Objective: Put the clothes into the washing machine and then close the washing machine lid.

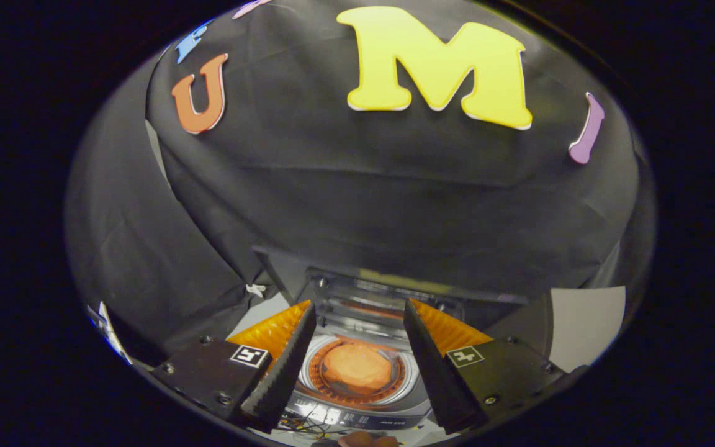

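Top-loading washing machine (357,417) seen from above, standing against the black cloth wall (357,205) of the booth, on a pale floor (584,329). Lid (373,292) raised and leaning back toward the wall, with an orange glow mirrored in its glossy underside. Round drum (357,371) open beneath, ringed by a pale rim. Inside the drum, an orange bundle of clothes (356,366), lying roughly at the middle and apparently fully below the rim. Control strip (357,421) along the near edge of the machine; some thin dark wires (317,427) just in front of it. Gripper (359,316) held above and a little short of the opening, fingers spread well apart, nothing between them; the drum and the clothes visible through the gap, clear of both fingers.

Progress, judged from this arrangement: first half likely done, clothes already in the washing machine and released. Remaining: closing of the lid, not yet begun, since the lid stands fully up and untouched. Next step probably a reach past the drum to the lid's upper edge, then a pull forward and down. No further clothes visible outside the machine, though floor to either side largely hidden by the fingers.
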The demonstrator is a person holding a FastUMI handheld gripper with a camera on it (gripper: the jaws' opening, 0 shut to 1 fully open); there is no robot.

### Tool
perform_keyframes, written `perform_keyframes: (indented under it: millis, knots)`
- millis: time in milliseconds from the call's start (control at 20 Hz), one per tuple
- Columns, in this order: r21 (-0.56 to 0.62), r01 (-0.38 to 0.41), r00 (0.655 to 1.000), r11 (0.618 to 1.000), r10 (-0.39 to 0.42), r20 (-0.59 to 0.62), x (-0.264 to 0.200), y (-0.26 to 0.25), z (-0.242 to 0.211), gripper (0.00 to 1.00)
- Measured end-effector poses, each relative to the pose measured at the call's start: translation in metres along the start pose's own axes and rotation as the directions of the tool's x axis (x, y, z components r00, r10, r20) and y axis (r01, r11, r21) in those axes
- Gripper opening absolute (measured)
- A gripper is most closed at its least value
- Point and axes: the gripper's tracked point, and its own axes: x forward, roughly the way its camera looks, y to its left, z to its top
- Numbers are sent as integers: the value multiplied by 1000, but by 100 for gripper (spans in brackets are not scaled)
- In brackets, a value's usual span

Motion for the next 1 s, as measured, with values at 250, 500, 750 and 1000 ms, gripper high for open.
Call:
perform_keyframes:
  millis: [250, 500, 750, 1000]
  knots:
    - [41, 12, 997, 999, -15, 81, 28, -12, 35, 90]
    - [115, 31, 997, 993, -39, 62, 77, -27, 42, 90]
    - [137, 40, 999, 990, -44, 26, 107, -33, 43, 90]
    - [139, 31, 1000, 990, -31, 0, 117, -28, 37, 90]
